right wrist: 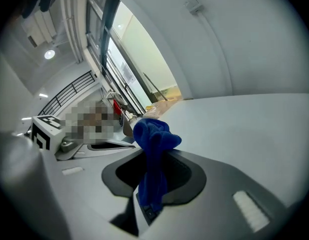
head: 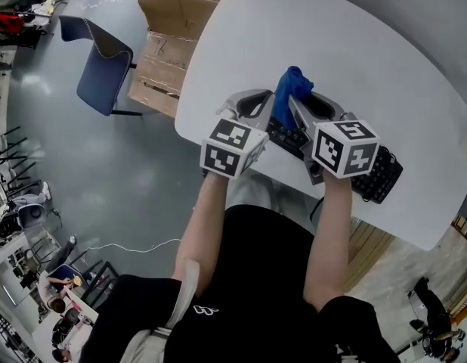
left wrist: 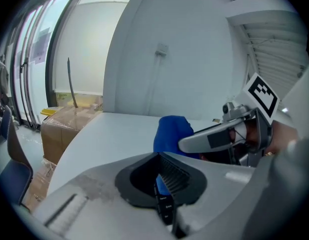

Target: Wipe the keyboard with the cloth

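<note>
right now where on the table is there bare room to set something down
The white table is bare beyond the blue cloth, across its far and right stretches. It is also bare on the left, toward the cardboard boxes. The near edge is crowded: the black keyboard lies there under the left gripper and right gripper, with the cloth between them.

The left gripper [left wrist: 160, 165] pinches a black keyboard [left wrist: 165, 209] by its edge between grey jaws; farther right, the right gripper [left wrist: 187, 146] holds a bunched blue cloth [left wrist: 169, 131].
</note>
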The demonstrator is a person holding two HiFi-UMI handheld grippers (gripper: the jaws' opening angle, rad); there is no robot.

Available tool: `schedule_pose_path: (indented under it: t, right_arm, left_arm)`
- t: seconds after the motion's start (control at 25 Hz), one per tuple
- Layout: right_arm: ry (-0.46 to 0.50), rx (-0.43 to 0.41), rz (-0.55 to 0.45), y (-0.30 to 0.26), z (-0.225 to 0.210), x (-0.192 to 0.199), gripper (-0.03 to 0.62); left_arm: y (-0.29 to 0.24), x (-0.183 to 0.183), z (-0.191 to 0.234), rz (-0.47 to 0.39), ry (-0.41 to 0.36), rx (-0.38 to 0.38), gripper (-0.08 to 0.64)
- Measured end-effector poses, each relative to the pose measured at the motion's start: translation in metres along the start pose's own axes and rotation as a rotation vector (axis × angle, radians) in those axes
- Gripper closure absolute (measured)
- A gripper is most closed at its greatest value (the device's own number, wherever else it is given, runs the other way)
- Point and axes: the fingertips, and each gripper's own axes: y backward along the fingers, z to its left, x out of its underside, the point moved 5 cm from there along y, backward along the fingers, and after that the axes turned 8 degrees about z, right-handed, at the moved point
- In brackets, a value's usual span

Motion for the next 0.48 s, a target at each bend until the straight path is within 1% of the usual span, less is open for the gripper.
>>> schedule_pose_path:
  t: [0.2, 0.32, 0.48]
  right_arm:
    - [-0.037, 0.005, 0.028, -0.017, -0.007, 0.004, 0.502]
    - [-0.06, 0.007, 0.035, -0.029, -0.012, 0.013, 0.502]
    - [-0.08, 0.012, 0.041, -0.035, -0.016, 0.02, 0.502]
  left_arm:
    - [-0.012, 0.005, 0.006, 0.059, -0.006, 0.017, 0.561]
    - [-0.025, 0.018, 0.01, 0.077, -0.017, 0.024, 0.561]
    - [-0.034, 0.026, 0.009, 0.112, -0.031, 0.033, 0.561]
